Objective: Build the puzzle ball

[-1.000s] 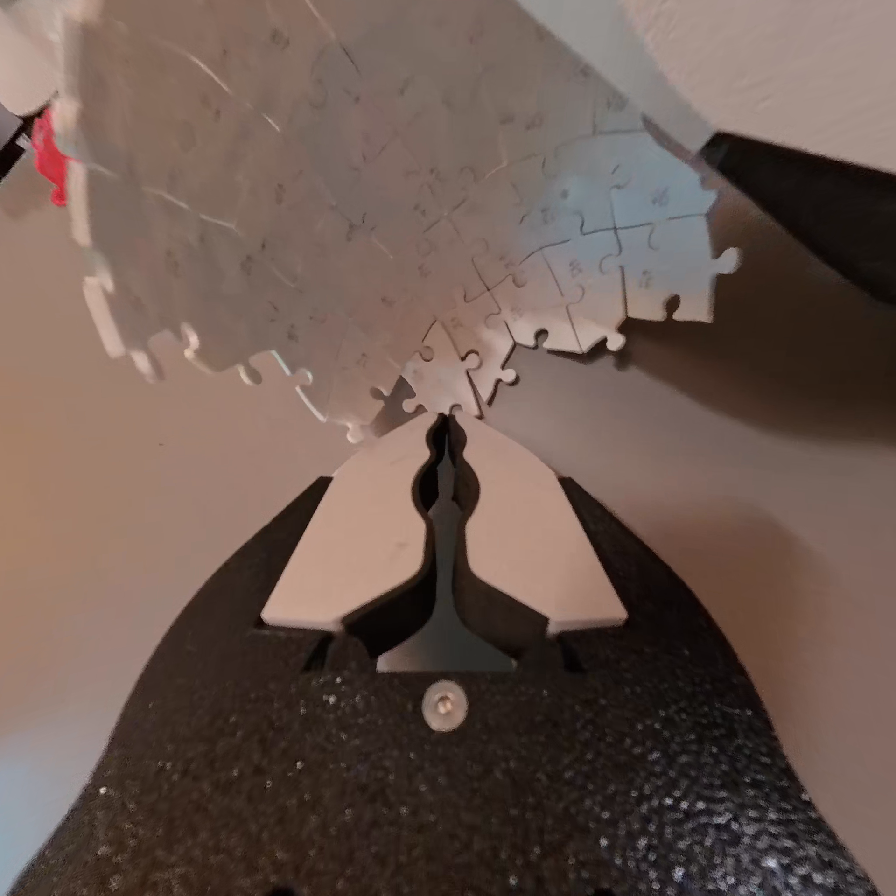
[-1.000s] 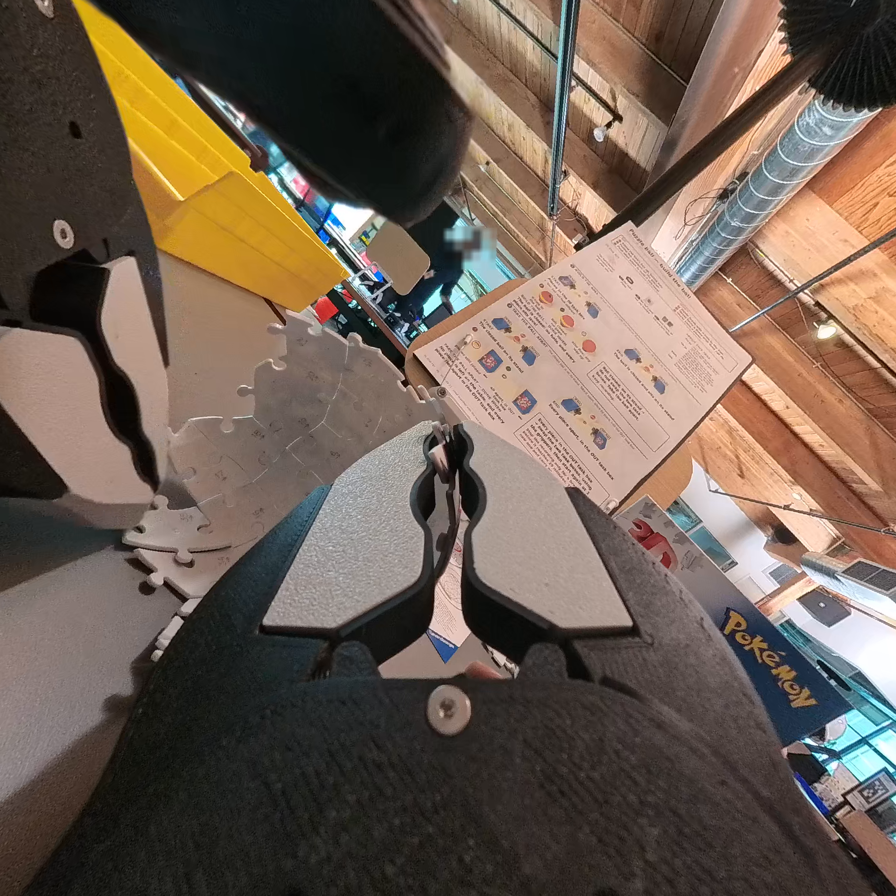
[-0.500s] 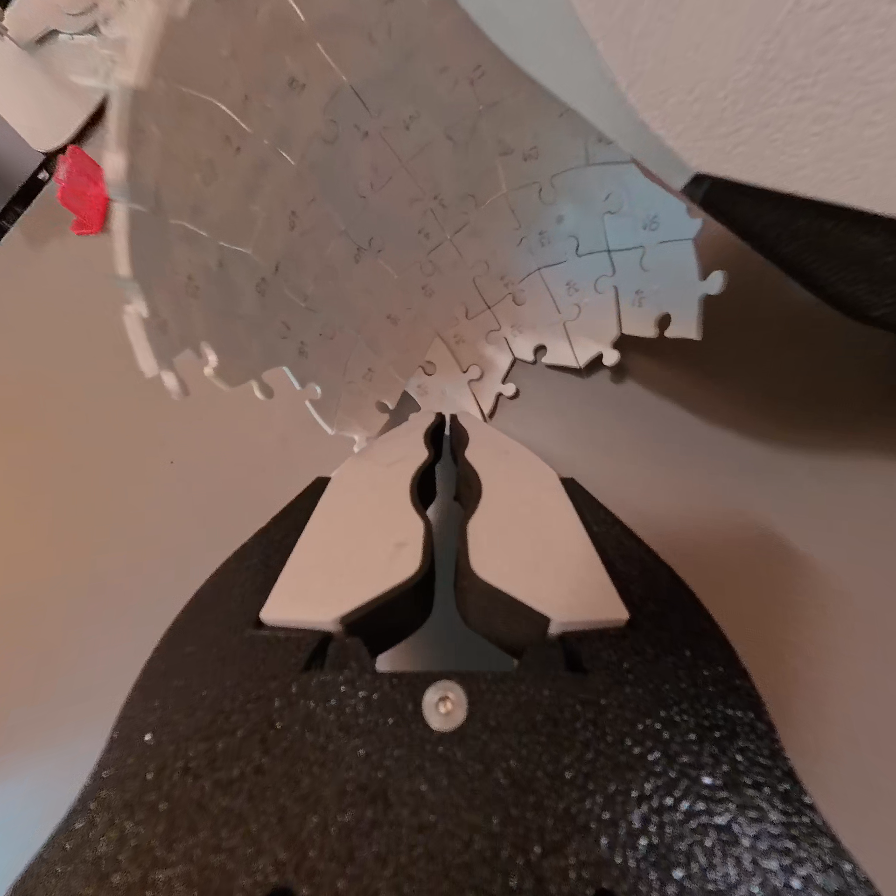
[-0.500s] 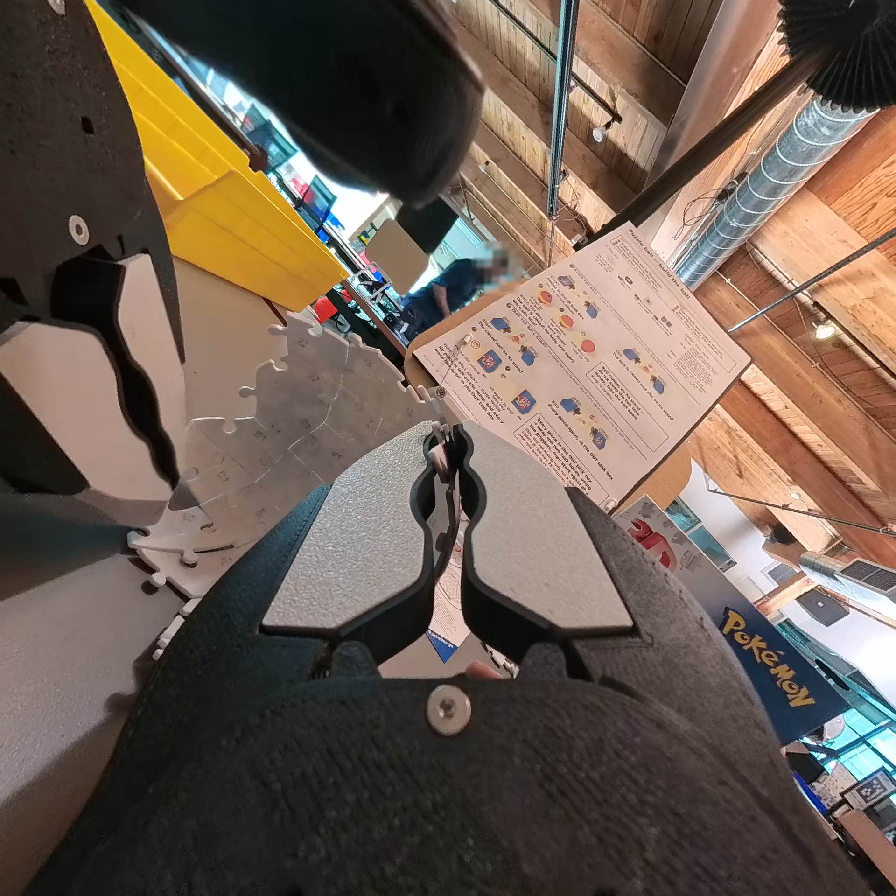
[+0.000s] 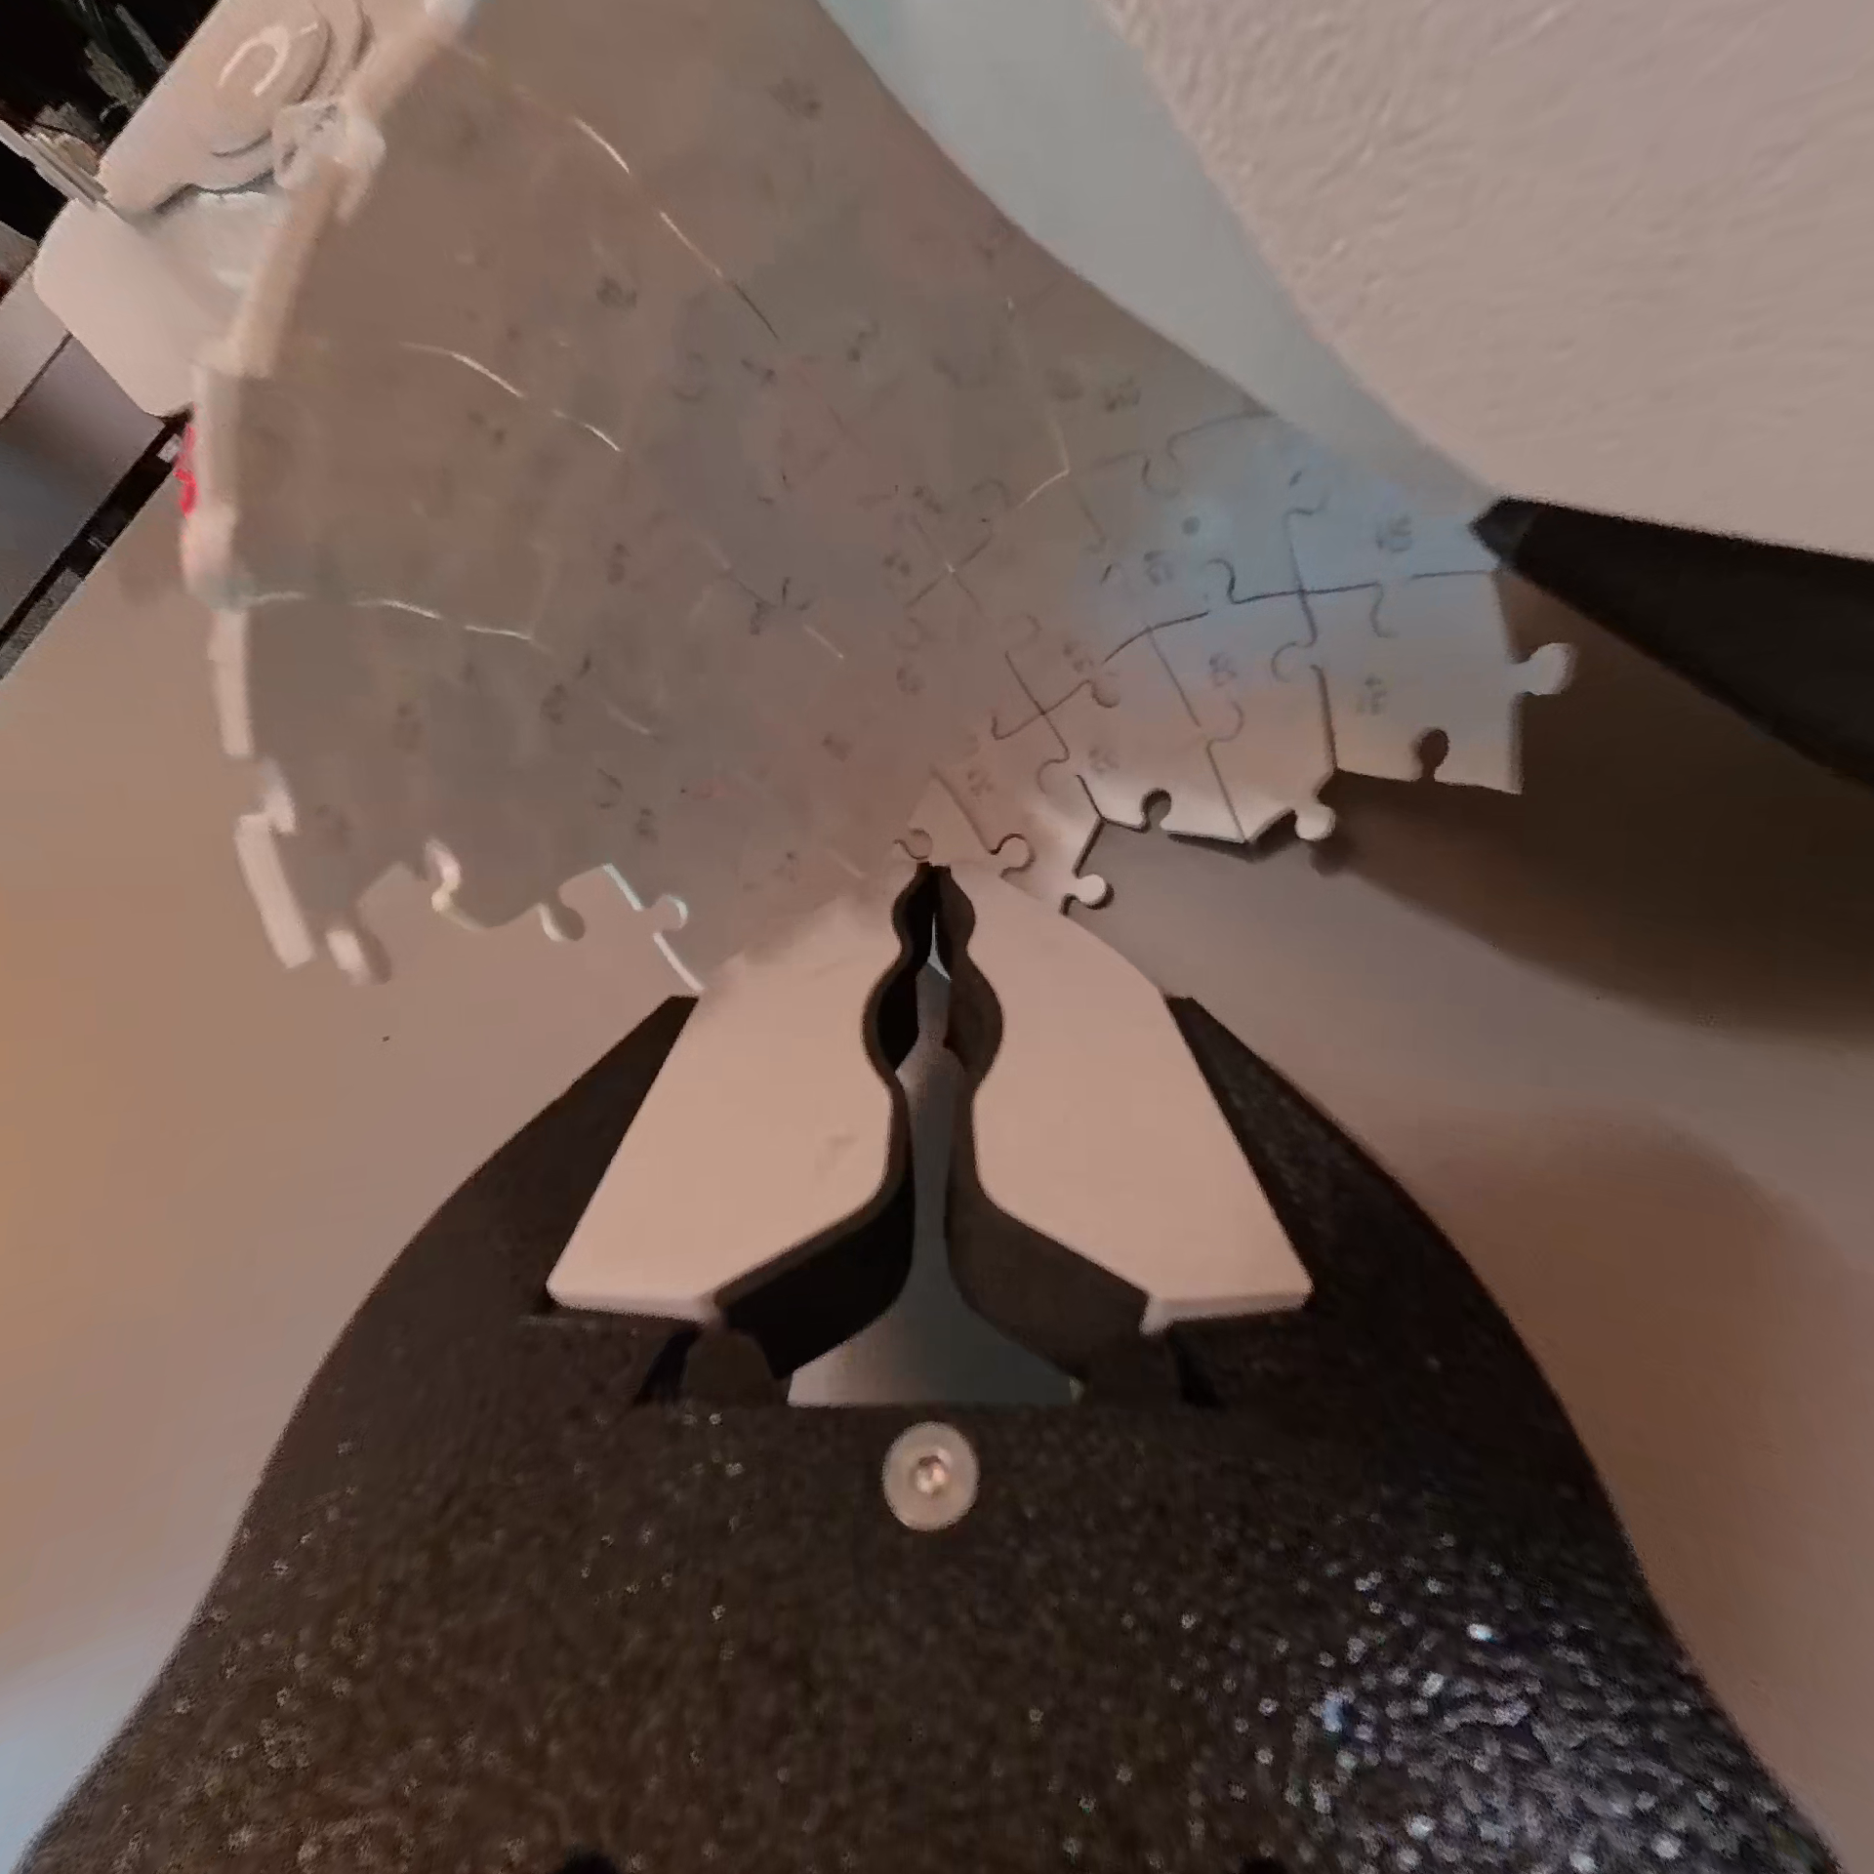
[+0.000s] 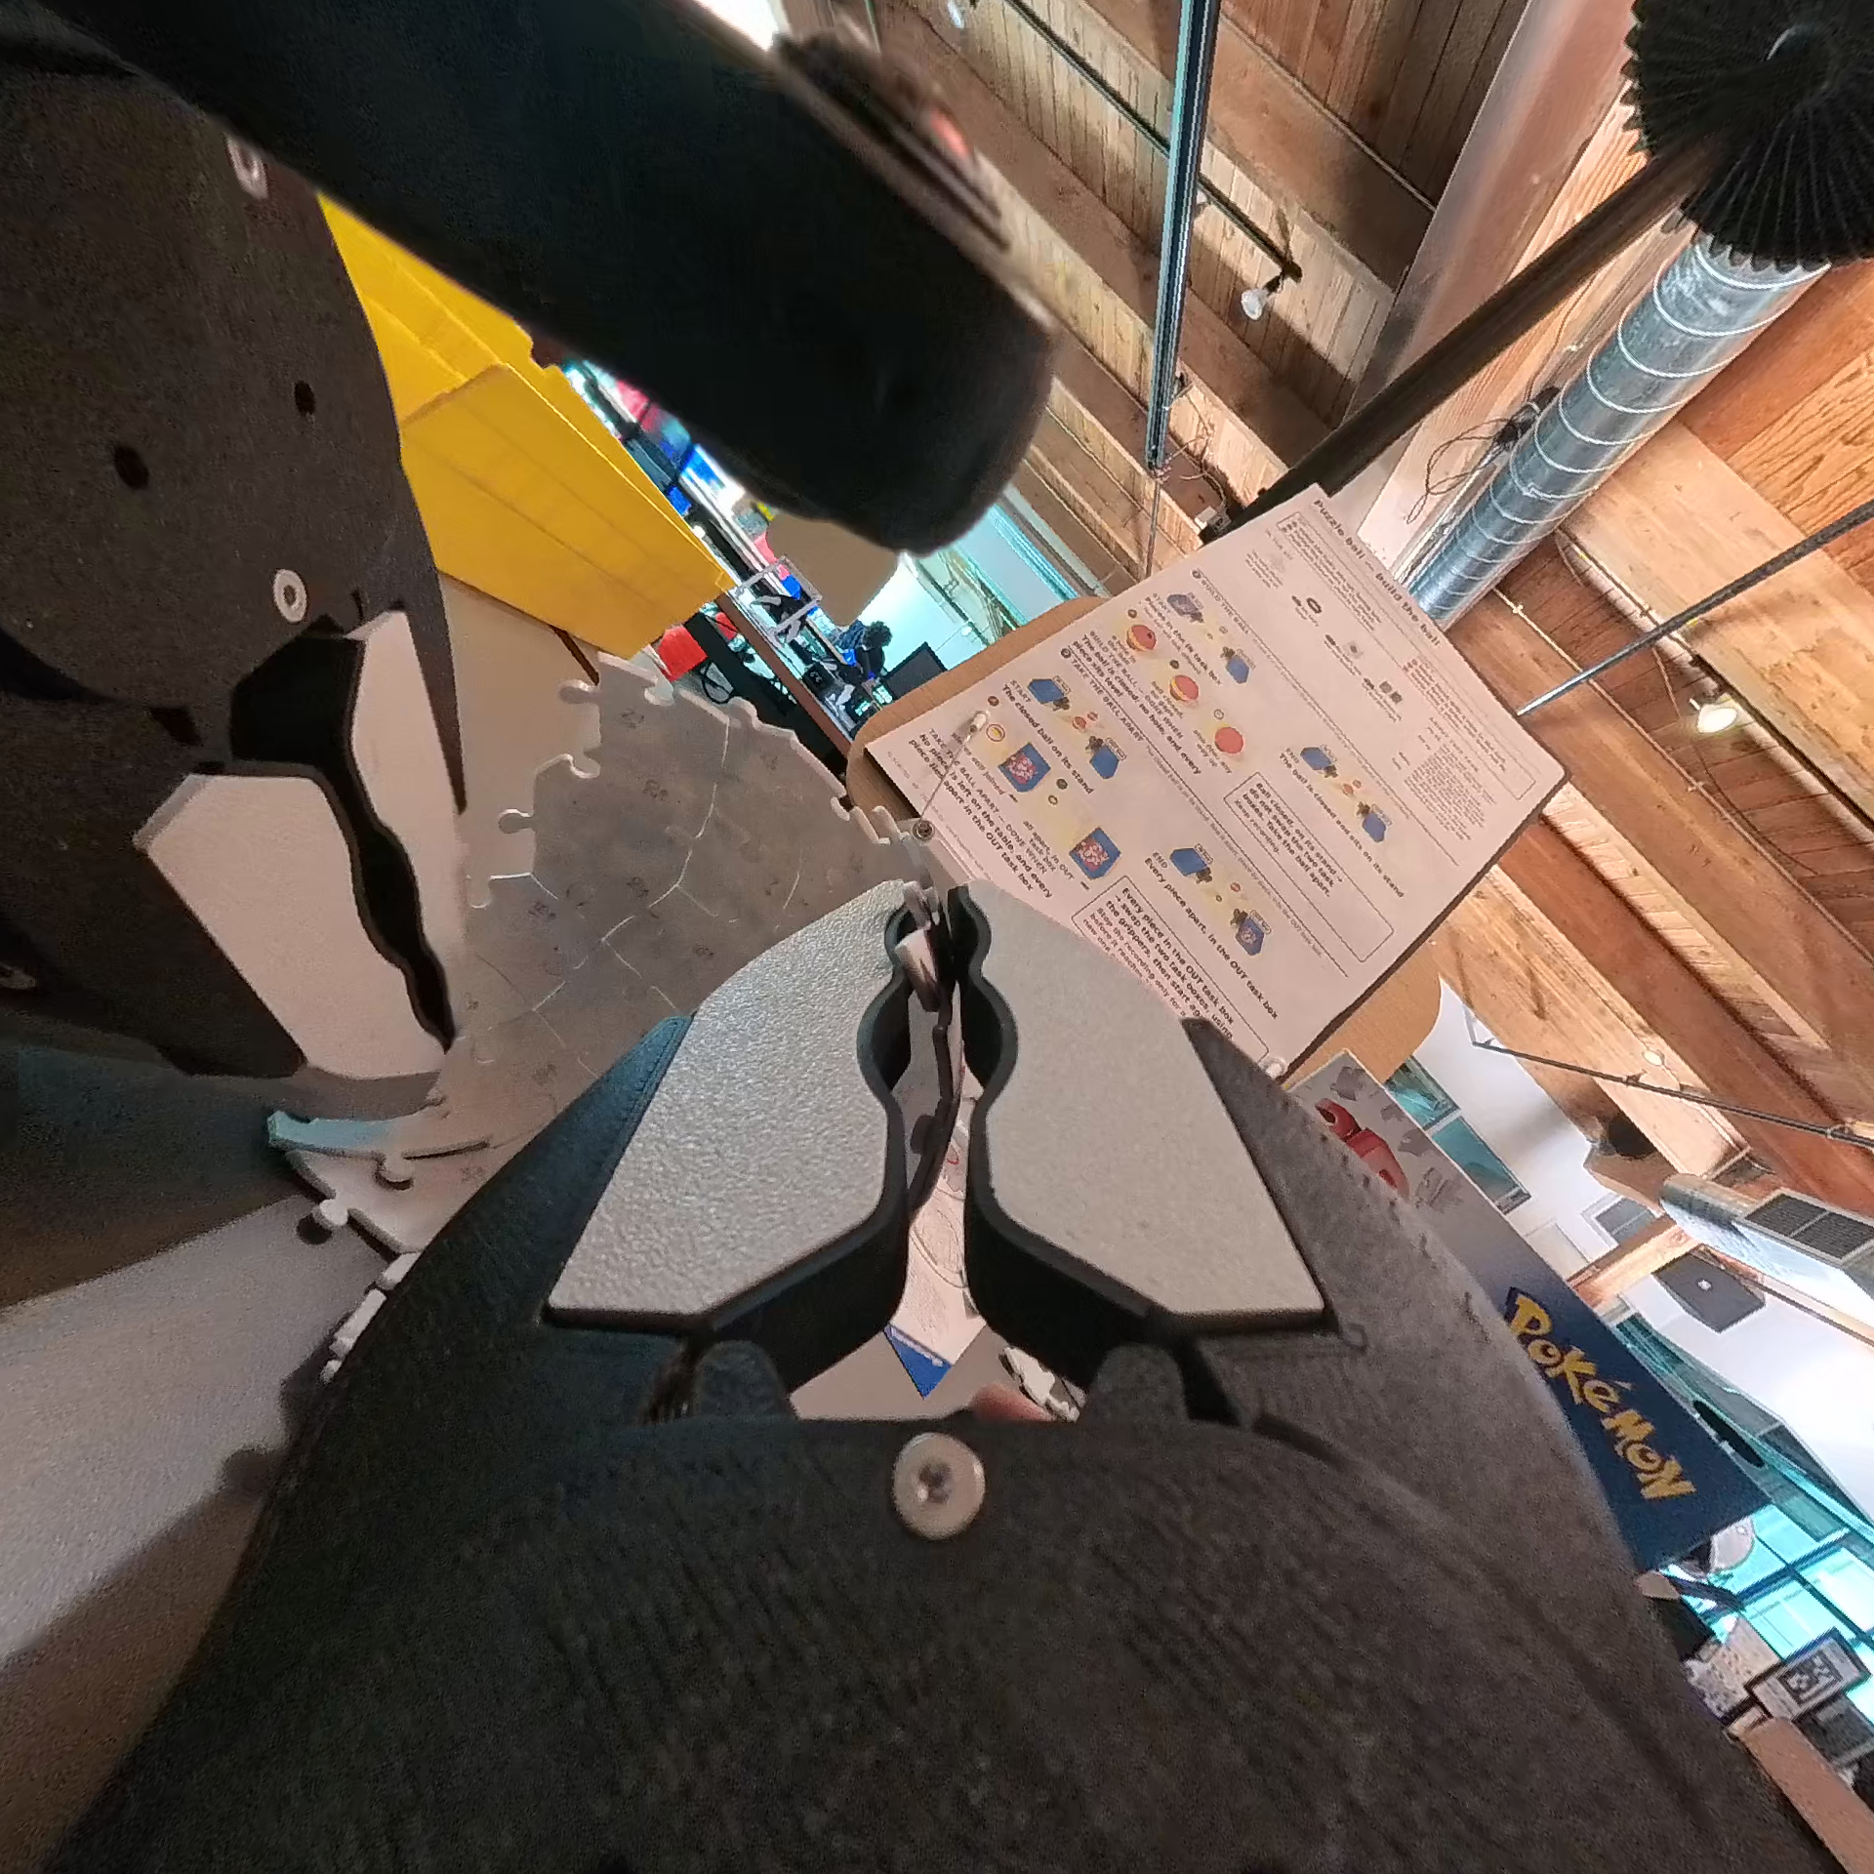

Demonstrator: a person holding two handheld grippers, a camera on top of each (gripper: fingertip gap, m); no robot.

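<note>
The curved puzzle shell (image 5: 730,568), a pale grey sheet of joined pieces showing its inner face with faint marks, fills the left wrist view from 9 to 2 o'clock, its knobbed edge ragged along the bottom. In the right wrist view the same shell (image 6: 659,862) stands at 9 o'clock from centre, between the two tools.

The left gripper (image 5: 931,892) is clamped on the lower rim of the shell, its pale fingers (image 5: 781,1105) pressed together at the tips with only the thin edge between them. From the right wrist view that gripper (image 6: 436,1034) comes in from 9 o'clock, its tips meeting the shell's edge.

The right gripper (image 6: 935,913) has its fingers closed on a small puzzle piece (image 6: 921,953), seen edge-on in the narrow slot between them; its tip sits just beside the shell's toothed upper rim, and contact cannot be made out.

Behind, at 2 o'clock in the right wrist view, a printed instruction sheet (image 6: 1268,771) lies on a wooden board. Yellow bins (image 6: 527,487) sit at 10 o'clock. A dark blue box (image 6: 1582,1379) with yellow lettering lies at 4 o'clock
</note>
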